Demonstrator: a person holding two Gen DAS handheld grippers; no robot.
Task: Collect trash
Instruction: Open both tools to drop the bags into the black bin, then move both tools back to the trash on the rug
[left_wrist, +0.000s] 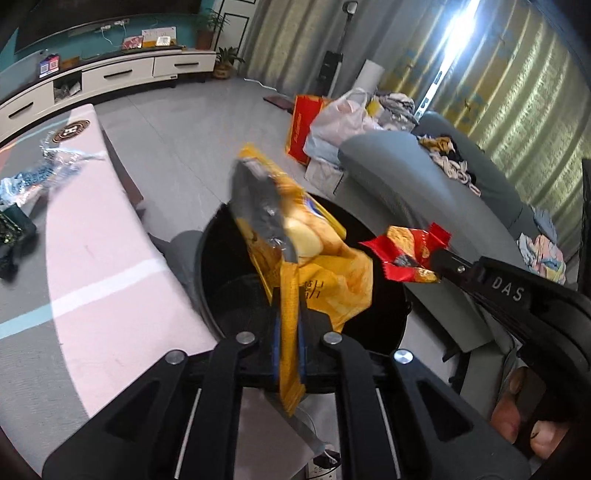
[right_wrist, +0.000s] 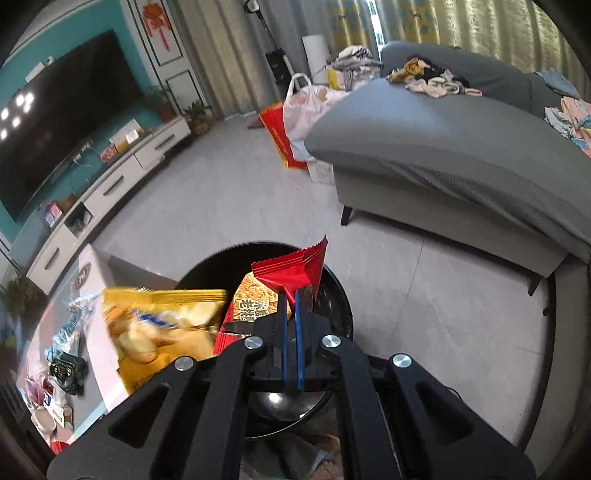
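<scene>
My left gripper (left_wrist: 288, 325) is shut on a yellow chip bag (left_wrist: 295, 236) and holds it over the round black trash bin (left_wrist: 210, 266). The bag also shows, blurred, in the right wrist view (right_wrist: 159, 325). My right gripper (right_wrist: 291, 295) is shut on a red snack wrapper (right_wrist: 288, 273) and holds it above the same bin (right_wrist: 340, 295). In the left wrist view the right gripper (left_wrist: 436, 258) comes in from the right with the red wrapper (left_wrist: 410, 251) beside the yellow bag.
A pink and grey table (left_wrist: 92, 258) at the left carries clear wrappers (left_wrist: 40, 170) and a dark packet (left_wrist: 11, 229). A grey sofa (right_wrist: 443, 147) with clothes stands to the right. Bags (right_wrist: 295, 118) sit on the floor beyond. A TV cabinet (left_wrist: 110, 74) lines the far wall.
</scene>
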